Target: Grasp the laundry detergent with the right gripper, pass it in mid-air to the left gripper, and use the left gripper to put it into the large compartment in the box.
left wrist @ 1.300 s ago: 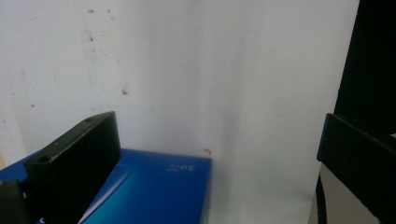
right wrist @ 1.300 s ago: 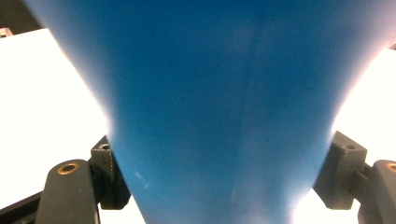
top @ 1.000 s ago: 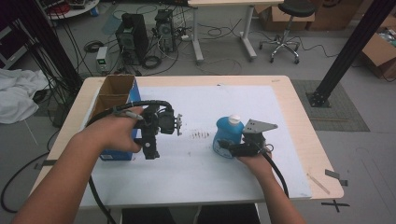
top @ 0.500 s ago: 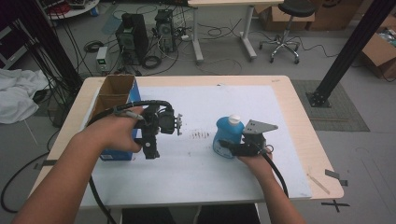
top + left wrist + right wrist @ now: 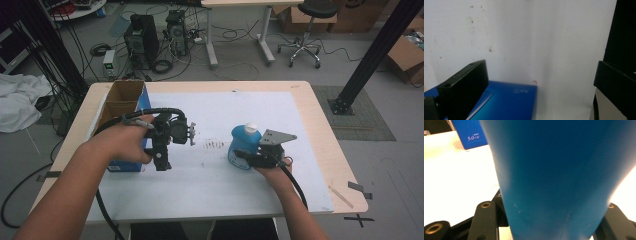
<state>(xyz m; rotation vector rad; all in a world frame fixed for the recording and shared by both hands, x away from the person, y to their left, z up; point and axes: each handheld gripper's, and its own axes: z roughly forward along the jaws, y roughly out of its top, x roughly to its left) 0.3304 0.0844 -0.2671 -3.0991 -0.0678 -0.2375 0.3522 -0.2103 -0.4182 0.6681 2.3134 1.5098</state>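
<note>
Bottle (image 5: 244,146) — blue plastic, white cap — stands at about four o'clock on the table (image 5: 320,130). At nine o'clock my left gripper (image 5: 161,159) hangs with jaws apart beside the blue box (image 5: 127,165). My right gripper (image 5: 245,156) has just been closing and now clamps the bottle's lower body — smooth, probably slippery, so I'd grip low.

A lab: computer towers (image 5: 141,35), loose floor cables (image 5: 235,35), black rig frame (image 5: 380,50), office stool (image 5: 305,30).
</note>
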